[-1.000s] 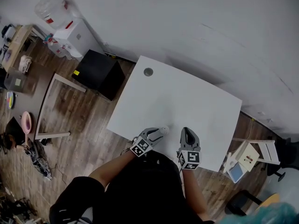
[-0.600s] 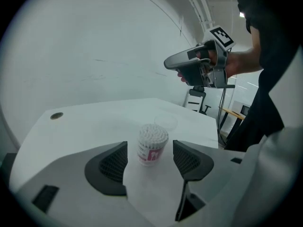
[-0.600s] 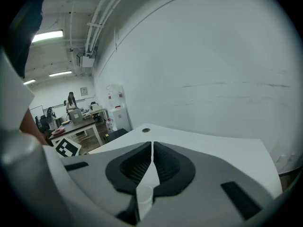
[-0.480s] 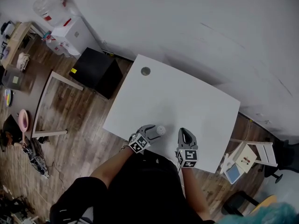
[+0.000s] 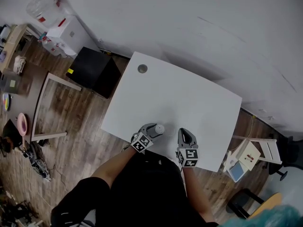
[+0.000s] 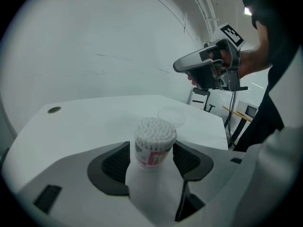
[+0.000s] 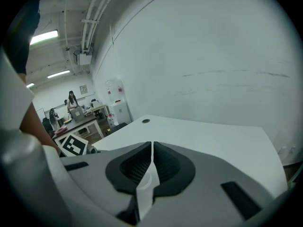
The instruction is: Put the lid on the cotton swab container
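Note:
The cotton swab container (image 6: pixel 152 143), a small clear tub packed with white swabs and bearing a red label, stands upright on the white table (image 5: pixel 189 98) between the pads of my left gripper (image 6: pixel 151 162). Its jaws have just been opening and stand wide, and the pads do not press on the tub. In the head view the container (image 5: pixel 159 128) sits at the left gripper's (image 5: pixel 152 129) tips. A clear round lid (image 6: pixel 173 115) lies flat on the table just beyond it. My right gripper (image 7: pixel 151 167) is shut with only a thin slit showing, and it hovers to the right (image 6: pixel 178 66).
The table has a grey cable hole (image 5: pixel 142 68) at its far left corner. A black box (image 5: pixel 92 70) and a wooden frame (image 5: pixel 49 105) are on the floor to the left. A white chair (image 5: pixel 253 155) is at the right, and the person's dark torso is at the near edge.
The left jaws have opened from around the container, which now stands free on the table. Both grippers have sunk a little toward the table.

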A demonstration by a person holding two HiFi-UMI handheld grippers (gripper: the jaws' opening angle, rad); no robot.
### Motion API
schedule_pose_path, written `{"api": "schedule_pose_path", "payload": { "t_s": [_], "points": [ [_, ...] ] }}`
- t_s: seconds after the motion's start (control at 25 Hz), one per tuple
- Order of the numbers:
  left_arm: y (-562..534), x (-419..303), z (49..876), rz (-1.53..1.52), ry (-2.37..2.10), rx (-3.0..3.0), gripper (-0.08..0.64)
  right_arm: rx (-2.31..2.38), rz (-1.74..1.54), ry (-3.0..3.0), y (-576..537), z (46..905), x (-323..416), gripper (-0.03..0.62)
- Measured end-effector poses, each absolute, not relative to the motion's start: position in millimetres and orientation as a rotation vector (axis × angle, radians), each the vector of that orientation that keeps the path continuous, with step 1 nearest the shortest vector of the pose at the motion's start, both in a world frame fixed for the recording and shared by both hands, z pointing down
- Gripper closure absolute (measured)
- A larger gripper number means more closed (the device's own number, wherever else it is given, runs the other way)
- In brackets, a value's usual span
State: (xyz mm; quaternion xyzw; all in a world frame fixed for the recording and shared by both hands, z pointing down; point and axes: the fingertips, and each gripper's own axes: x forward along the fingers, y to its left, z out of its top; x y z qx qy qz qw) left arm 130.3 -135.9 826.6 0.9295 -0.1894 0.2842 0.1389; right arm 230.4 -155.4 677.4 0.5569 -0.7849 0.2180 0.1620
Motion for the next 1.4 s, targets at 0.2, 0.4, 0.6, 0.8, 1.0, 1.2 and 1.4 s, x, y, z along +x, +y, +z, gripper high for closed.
{"api": "schedule_pose_path", "payload": {
  "t_s": [0.2,0.4,0.6,0.8,1.0,1.2,1.4],
  "points": [
    [-139,135,828,0.824,-0.562,2.687,0.278,1.520,0.673,-2.211,-148,696,236,0.557],
    [-139,139,829,0.823,-0.564,2.698,0.299,1.480,0.733,-2.206,-145,712,237,0.557],
    [-139,139,828,0.835,-0.552,2.701,0.301,1.444,0.796,-2.195,-148,727,236,0.555],
    [-138,139,828,0.842,-0.543,2.702,0.301,1.415,0.857,-2.199,-148,740,235,0.555],
    [-136,141,829,0.882,-0.519,2.733,0.301,1.417,0.968,-2.188,-148,751,238,0.537],
    [-135,142,831,0.888,-0.508,2.727,0.301,1.399,1.111,-2.169,-148,765,235,0.489],
    [-135,141,834,0.911,-0.510,2.718,0.302,1.367,1.217,-2.166,-149,774,227,0.489]
  ]
}}
